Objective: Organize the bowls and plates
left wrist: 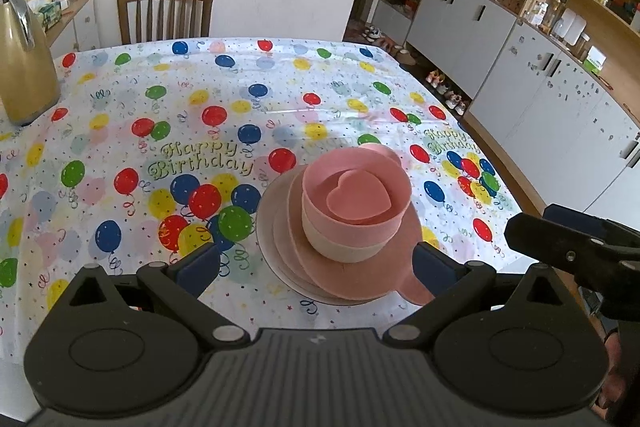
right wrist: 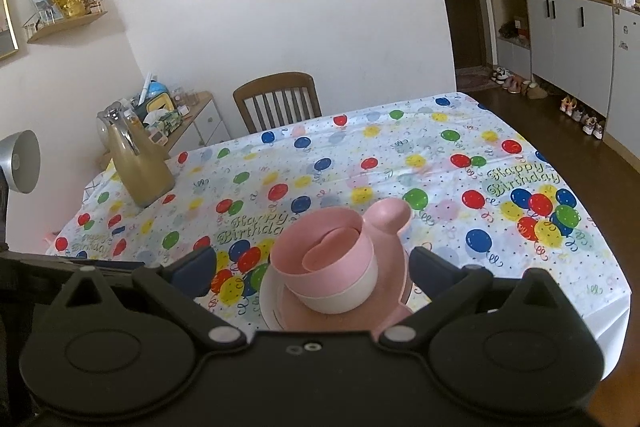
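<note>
Fingers of both grippers gape wide, empty, astride the stack.
We judge stacking done; next, we withdraw.

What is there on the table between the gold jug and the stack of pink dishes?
Only bare balloon tablecloth lies between the gold jug and the stack of pink dishes; the right wrist view shows it best.

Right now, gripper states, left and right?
Left gripper: jaws open, holding nothing, straddling the stack of plates and bowls.
Right gripper: jaws open, holding nothing, around the same stack.
</note>
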